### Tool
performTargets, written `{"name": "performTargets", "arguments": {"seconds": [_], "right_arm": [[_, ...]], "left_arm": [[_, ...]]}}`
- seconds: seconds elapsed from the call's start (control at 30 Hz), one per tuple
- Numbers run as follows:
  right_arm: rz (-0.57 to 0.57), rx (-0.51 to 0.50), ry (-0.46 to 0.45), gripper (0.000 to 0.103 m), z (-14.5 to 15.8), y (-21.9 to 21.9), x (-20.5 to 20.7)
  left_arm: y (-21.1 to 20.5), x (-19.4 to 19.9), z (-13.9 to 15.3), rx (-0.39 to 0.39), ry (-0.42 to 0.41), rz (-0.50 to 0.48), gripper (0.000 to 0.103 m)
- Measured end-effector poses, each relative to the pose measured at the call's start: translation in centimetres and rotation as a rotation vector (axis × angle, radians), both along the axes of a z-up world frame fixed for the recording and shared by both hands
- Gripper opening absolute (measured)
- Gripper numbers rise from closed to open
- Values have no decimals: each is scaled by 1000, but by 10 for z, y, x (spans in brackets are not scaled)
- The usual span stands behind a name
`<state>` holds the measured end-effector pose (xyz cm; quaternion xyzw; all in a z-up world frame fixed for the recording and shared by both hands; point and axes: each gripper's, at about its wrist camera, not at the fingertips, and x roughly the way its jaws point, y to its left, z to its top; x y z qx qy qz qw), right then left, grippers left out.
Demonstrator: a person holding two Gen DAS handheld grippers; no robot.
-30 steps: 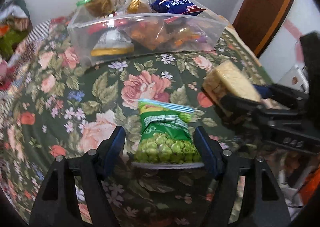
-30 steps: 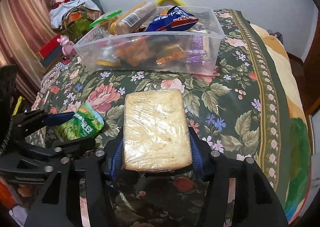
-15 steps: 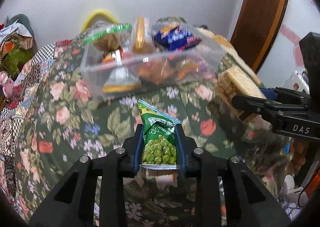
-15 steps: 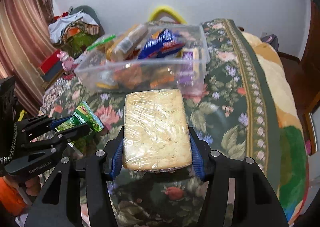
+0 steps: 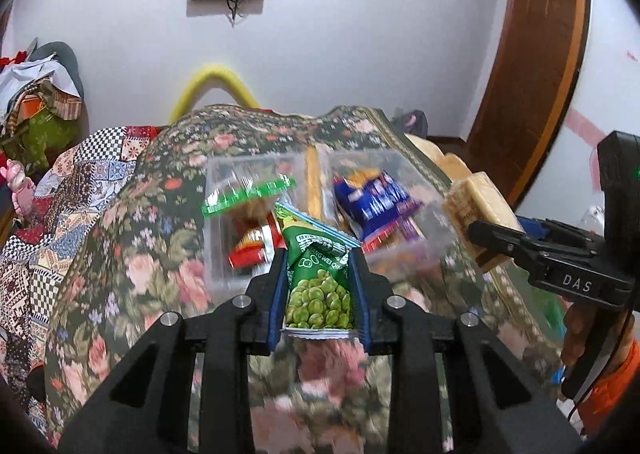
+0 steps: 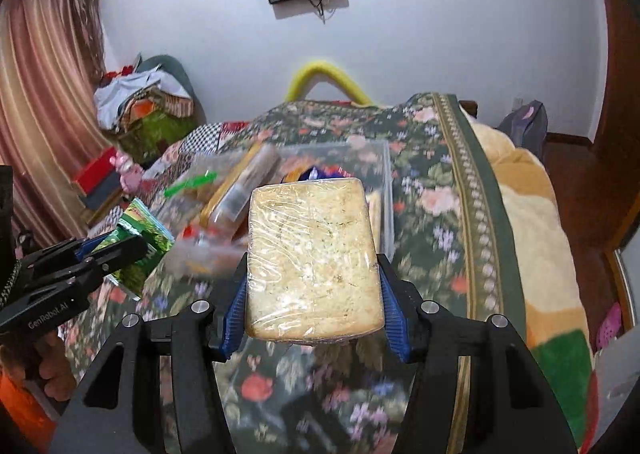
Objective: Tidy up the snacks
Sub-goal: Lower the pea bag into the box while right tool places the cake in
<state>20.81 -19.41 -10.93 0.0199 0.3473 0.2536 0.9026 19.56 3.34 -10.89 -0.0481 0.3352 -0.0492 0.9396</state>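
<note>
My left gripper (image 5: 319,294) is clamped on the green pea packet (image 5: 320,290), lifted above the floral bedspread (image 5: 132,254). My right gripper (image 6: 312,294) pinches the plastic-wrapped cracker block (image 6: 312,258) the same way. Beyond both, the clear snack bin (image 5: 218,262) sits mid-bed, holding a blue packet (image 5: 372,206) and others.

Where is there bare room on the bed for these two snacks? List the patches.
Bare floral bedspread lies right of the clear bin, up to the striped border; more lies left of the bin and in front of it. The bin itself is crowded with packets.
</note>
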Motion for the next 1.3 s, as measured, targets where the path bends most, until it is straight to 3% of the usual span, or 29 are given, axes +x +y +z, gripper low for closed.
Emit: {"name": "performTargets", "arguments": {"seconds": [0.47,0.73,0.87,1.0,1.17,1.3], "right_arm": [[-38,-24,27,53,-14,21,53],[-25,-52,52,53,-24,30,59],[-12,-75,56,54,-23,28,54],[-4,-85,60,57,-17,24,47],[-17,-77,17,62,5,14,31],[-32,-41,-49,62,41,-1,9]], "left_arm": [[28,65,-26,25,43,69,29],[22,72,-45,83,92,64,33],[27,65,-48,64,107,64,38],[27,49,-34,62,81,62,53],[21,21,3,69,4,57,54],[15,-8,44,61,-86,64,54]]}}
